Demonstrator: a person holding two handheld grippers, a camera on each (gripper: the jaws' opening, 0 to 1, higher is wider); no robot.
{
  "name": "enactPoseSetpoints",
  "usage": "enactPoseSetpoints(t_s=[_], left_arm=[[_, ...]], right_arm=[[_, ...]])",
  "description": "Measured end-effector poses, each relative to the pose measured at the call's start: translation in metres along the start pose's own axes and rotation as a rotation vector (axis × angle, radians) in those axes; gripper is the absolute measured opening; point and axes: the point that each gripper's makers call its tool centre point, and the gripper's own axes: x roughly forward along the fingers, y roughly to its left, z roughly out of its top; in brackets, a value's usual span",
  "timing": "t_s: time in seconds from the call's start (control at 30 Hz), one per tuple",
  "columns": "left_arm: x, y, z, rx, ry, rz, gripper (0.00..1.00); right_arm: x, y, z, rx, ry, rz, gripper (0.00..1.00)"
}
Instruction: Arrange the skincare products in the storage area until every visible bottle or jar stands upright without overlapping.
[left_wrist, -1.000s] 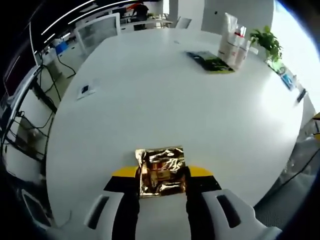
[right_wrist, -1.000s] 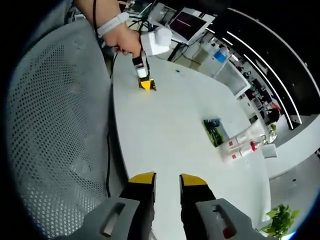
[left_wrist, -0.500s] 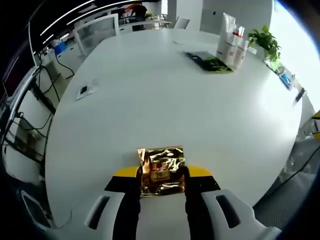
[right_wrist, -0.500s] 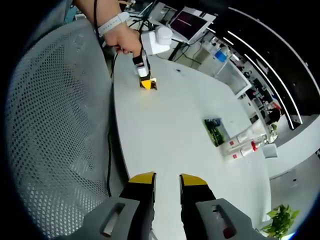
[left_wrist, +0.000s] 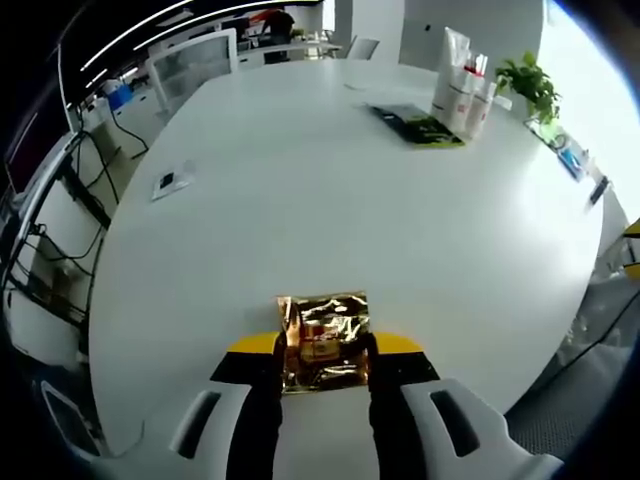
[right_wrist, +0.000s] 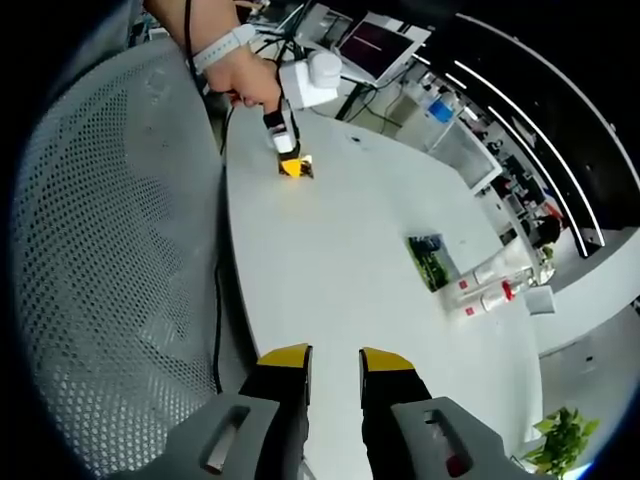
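White bench (left_wrist: 300, 200) carries the bottles (left_wrist: 462, 85) at its far right edge. Left tongs (left_wrist: 322, 345) pinch a gold foil packet (left_wrist: 322, 340); right tongs (right_wrist: 334, 365) hang slightly spread, empty. Crinkled foil may slip; crowded bottles could topple.

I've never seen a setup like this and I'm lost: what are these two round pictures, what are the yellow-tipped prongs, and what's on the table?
A person holds a two-jaw gripper in each hand, and a fisheye camera rides on each one. In the left gripper view, the left gripper is closed on a gold foil packet at the near edge of the white table. In the right gripper view, the right gripper hangs open and empty over the table edge, beside a mesh chair. Far across the table stand white bottles beside a dark flat pack, with a potted plant nearby.
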Motion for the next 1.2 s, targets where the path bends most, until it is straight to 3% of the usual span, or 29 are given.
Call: enactPoseSetpoints(t_s=[1.2], left_arm=[[-0.0011,-0.0064,0.0012,0.02,-0.003,-0.024,0.26]], right_arm=[[0.0003,-0.0002,-0.0027,0.003,0.013,0.001,0.12]])
